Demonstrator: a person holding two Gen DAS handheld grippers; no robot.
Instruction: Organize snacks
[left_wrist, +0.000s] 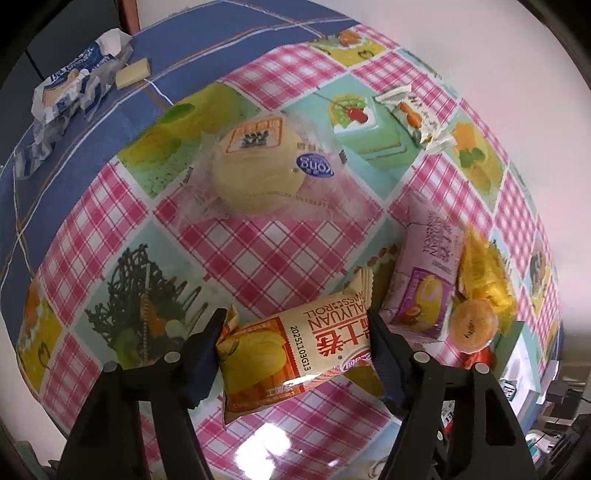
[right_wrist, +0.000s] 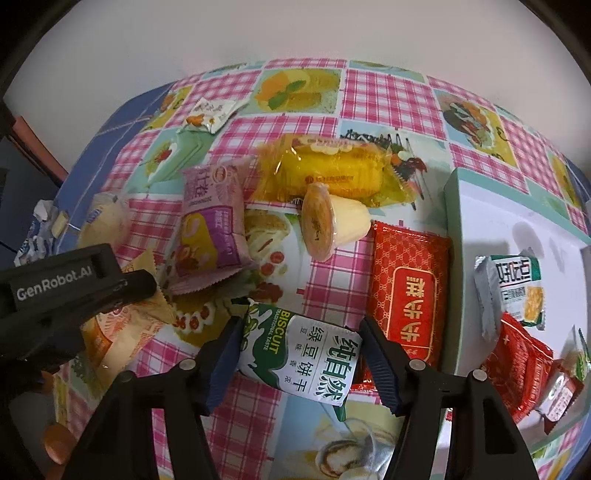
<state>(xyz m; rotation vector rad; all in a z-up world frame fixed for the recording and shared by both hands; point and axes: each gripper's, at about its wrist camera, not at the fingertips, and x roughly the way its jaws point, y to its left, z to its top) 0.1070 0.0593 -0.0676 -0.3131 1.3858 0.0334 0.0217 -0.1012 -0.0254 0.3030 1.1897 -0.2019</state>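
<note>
My left gripper (left_wrist: 295, 332) is shut on a yellow-and-cream Swiss roll packet (left_wrist: 291, 350), held above the checked tablecloth. My right gripper (right_wrist: 301, 349) is shut on a green-and-white biscuit packet (right_wrist: 299, 354), just left of the white box (right_wrist: 491, 221). The box holds a silver packet (right_wrist: 513, 288) and red sachets (right_wrist: 521, 365). Loose on the table lie a purple roll packet (right_wrist: 210, 229), a yellow cake packet (right_wrist: 332, 170), a jelly cup (right_wrist: 325, 225), a red packet (right_wrist: 406, 295), a round bun packet (left_wrist: 258, 166) and a small carrot-print packet (left_wrist: 417, 114).
A crumpled blue-and-white wrapper (left_wrist: 70, 85) and a pale bar (left_wrist: 133, 74) lie on the blue cloth at the far left. A white wall runs behind the table. The left gripper's body (right_wrist: 70, 291) shows at the left of the right wrist view.
</note>
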